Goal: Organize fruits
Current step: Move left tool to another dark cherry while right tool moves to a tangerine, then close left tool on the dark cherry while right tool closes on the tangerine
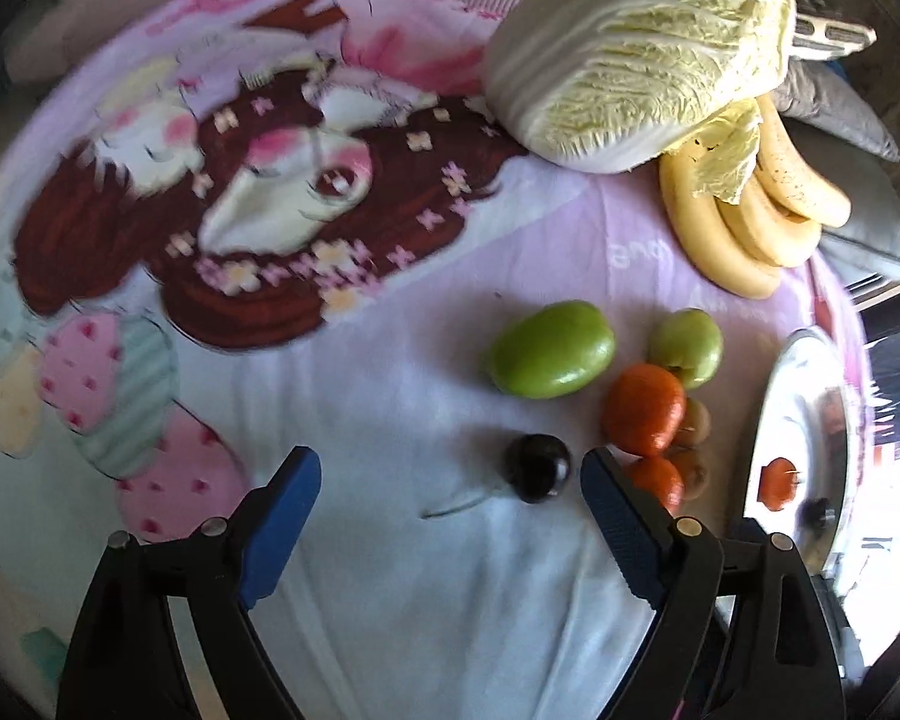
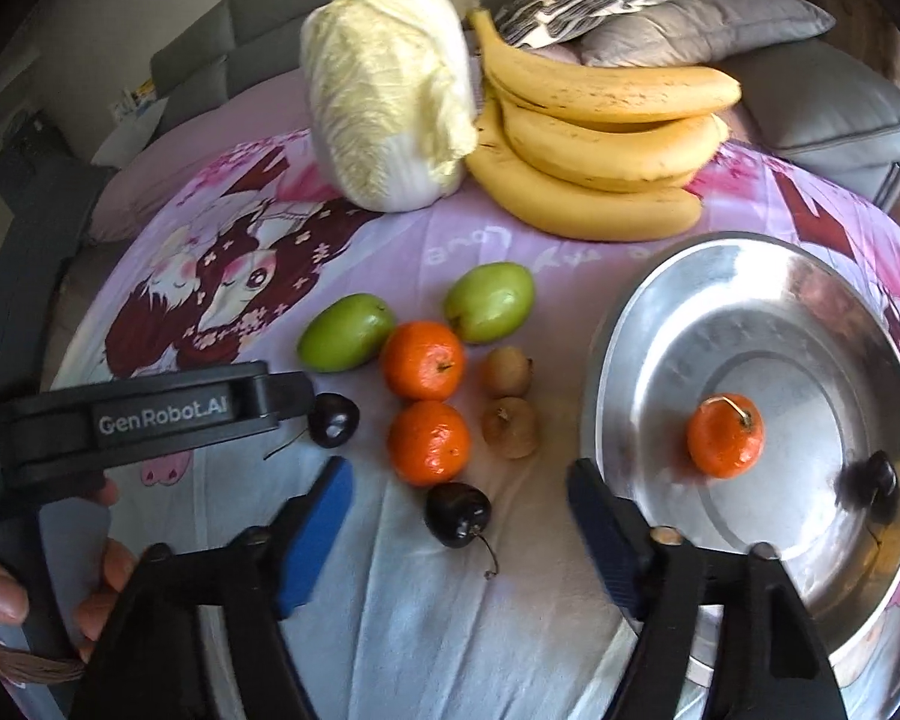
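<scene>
My left gripper (image 1: 450, 468) is open just above the cloth, and a dark cherry (image 1: 539, 468) lies between its blue pads, nearer the right one. My right gripper (image 2: 459, 474) is open too, with a second stemmed cherry (image 2: 457, 513) between its fingers, untouched. Beside them lie two tangerines (image 2: 424, 360) (image 2: 429, 443), two green fruits (image 2: 347, 340) (image 2: 489, 301) and two small brown fruits (image 2: 507, 370). A steel bowl (image 2: 648, 324) on the right holds a tangerine (image 2: 725, 435) and a cherry (image 2: 876, 480).
A bunch of bananas (image 2: 600, 138) and a napa cabbage (image 2: 390, 96) lie at the back of the printed cloth (image 1: 390, 570). Grey cushions (image 2: 810, 90) sit behind them. A person's hand (image 2: 6, 588) holds the left gripper at the lower left of the right wrist view.
</scene>
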Demonstrator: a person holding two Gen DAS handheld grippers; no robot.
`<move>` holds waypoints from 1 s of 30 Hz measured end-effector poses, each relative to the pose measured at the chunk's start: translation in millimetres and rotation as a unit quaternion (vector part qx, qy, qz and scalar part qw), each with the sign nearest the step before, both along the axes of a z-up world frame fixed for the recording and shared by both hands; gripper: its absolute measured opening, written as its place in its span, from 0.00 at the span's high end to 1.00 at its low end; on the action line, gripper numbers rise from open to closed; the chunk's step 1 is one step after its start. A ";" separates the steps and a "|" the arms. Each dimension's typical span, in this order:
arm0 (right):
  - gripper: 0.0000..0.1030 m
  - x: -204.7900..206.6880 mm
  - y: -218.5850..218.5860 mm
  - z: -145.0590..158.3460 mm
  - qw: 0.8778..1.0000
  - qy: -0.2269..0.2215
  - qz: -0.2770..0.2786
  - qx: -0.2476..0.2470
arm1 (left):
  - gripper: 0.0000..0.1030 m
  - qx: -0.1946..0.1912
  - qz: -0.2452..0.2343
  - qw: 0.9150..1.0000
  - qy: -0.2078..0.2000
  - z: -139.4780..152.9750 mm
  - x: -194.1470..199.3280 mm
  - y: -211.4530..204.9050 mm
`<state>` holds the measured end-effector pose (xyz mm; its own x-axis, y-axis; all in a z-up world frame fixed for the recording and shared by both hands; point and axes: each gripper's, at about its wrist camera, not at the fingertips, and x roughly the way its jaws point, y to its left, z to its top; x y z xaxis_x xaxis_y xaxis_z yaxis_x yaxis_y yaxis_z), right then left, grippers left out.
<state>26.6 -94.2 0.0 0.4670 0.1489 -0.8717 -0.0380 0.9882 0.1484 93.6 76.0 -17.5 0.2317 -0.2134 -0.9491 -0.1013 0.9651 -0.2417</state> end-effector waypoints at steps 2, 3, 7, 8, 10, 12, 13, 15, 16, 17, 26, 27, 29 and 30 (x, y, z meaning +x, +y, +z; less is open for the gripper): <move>0.39 0.4 4.8 0.4 1.000 -0.002 0.010 -0.002 | 0.09 -0.005 0.008 1.000 -0.007 0.0 -0.5 2.8; 0.41 1.2 6.3 0.8 1.000 -0.004 0.015 -0.006 | 0.07 -0.001 0.010 1.000 -0.016 1.5 -0.8 3.2; 0.50 7.1 14.6 -1.8 0.999 -0.006 0.032 -0.013 | 0.06 -0.012 -0.009 1.000 -0.014 0.6 -0.2 0.1; 0.51 9.1 16.3 -3.9 0.999 -0.004 0.033 -0.017 | 0.06 -0.017 -0.012 1.000 -0.005 -1.8 0.2 -0.9; 0.54 12.6 18.8 -9.3 0.999 0.000 0.036 -0.028 | 0.06 -0.019 -0.011 1.000 0.007 -6.5 0.3 -1.6; 0.55 16.6 20.1 -14.4 0.999 0.007 0.038 -0.032 | 0.07 -0.020 -0.013 1.000 0.011 -9.7 3.8 -2.3; 0.55 18.8 20.9 -17.2 0.999 0.011 0.038 -0.034 | 0.07 -0.025 -0.012 1.000 0.011 -10.6 4.3 -3.1; 0.55 21.1 22.6 -20.6 0.999 0.014 0.040 -0.035 | 0.14 -0.025 -0.014 1.000 0.010 -13.3 5.5 -7.1; 0.55 22.5 23.5 -22.3 0.998 0.016 0.041 -0.037 | 0.16 -0.025 -0.015 1.000 0.010 -14.7 8.2 -7.8; 0.55 23.9 24.6 -24.0 0.998 0.017 0.040 -0.043 | 0.17 -0.025 -0.017 0.999 0.012 -16.1 9.6 -9.0; 0.62 28.4 22.1 -30.1 0.998 0.024 0.035 -0.047 | 0.38 -0.022 -0.045 0.999 0.002 -21.7 19.6 -27.9; 0.62 28.3 22.3 -29.9 0.998 0.024 0.035 -0.047 | 0.40 -0.021 -0.048 0.999 0.001 -21.4 19.3 -30.4; 0.63 27.6 22.5 -29.3 0.998 0.023 0.035 -0.046 | 0.52 -0.022 -0.052 0.998 0.000 -21.6 20.1 -34.3; 0.63 27.2 22.6 -29.0 0.998 0.023 0.036 -0.045 | 0.54 -0.022 -0.055 0.998 0.001 -22.4 20.7 -36.2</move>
<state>53.8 -71.6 -29.1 0.4177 0.1002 -0.9031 -0.1041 0.9926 0.0620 114.3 39.9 -39.9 0.2037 -0.2791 -0.9384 0.0036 0.9587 -0.2843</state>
